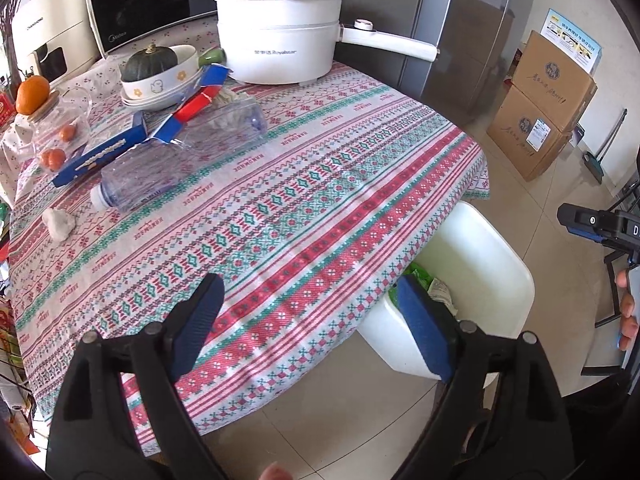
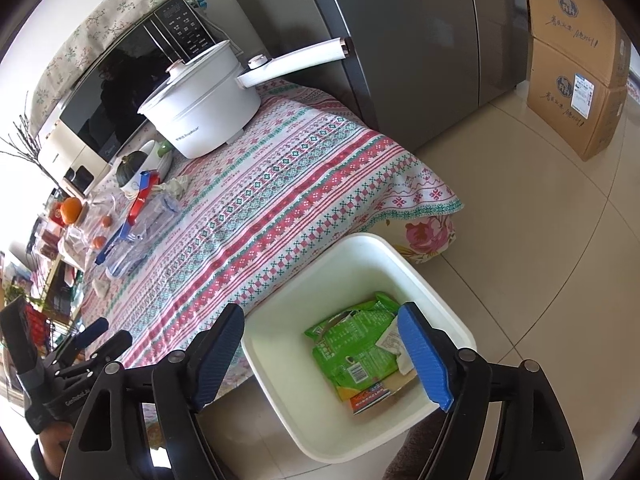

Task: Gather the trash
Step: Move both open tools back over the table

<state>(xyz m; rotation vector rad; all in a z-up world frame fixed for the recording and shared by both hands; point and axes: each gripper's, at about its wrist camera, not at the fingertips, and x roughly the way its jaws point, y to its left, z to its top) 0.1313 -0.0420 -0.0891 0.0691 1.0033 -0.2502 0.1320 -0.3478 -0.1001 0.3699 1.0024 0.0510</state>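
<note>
Both grippers read as spread wide with nothing between the pads. Left gripper [image 1: 308,320] hangs over the near edge of the patterned tablecloth [image 1: 320,184], one blue pad over the cloth, the other over the rim of the white bin [image 1: 480,264]. Right gripper [image 2: 324,352] hangs above that same white bin [image 2: 320,280], which sits on the floor against the table's corner, just below the cloth's overhang.

I note trash already in the bin: a green wrapper [image 2: 352,344], a crumpled white paper scrap [image 2: 394,344] on top of it at the right, and an orange-red carton [image 2: 372,398] at the near side on a brown cardboard piece.

Trash on the table, far left part, well apart from both grippers: a crushed clear bottle [image 1: 136,184] with a white cap, lying on its side; a second crushed clear bottle [image 1: 228,120] behind it; a flattened blue box [image 1: 104,148]; a red-white-blue carton [image 1: 196,100] propped against the bowls; a crumpled white tissue [image 1: 59,222] near the left edge.

Other items, outward: stacked bowls [image 1: 160,84] holding a dark green squash [image 1: 149,63]; a glass jar [image 1: 56,128] with an orange [image 1: 33,94] on its lid; a white electric pot [image 1: 280,36] with long handle at the back; a microwave [image 1: 132,4] behind. Grey fridge [image 1: 460,32] beyond the table, two stacked cardboard boxes [image 1: 544,108] on the tile floor.
</note>
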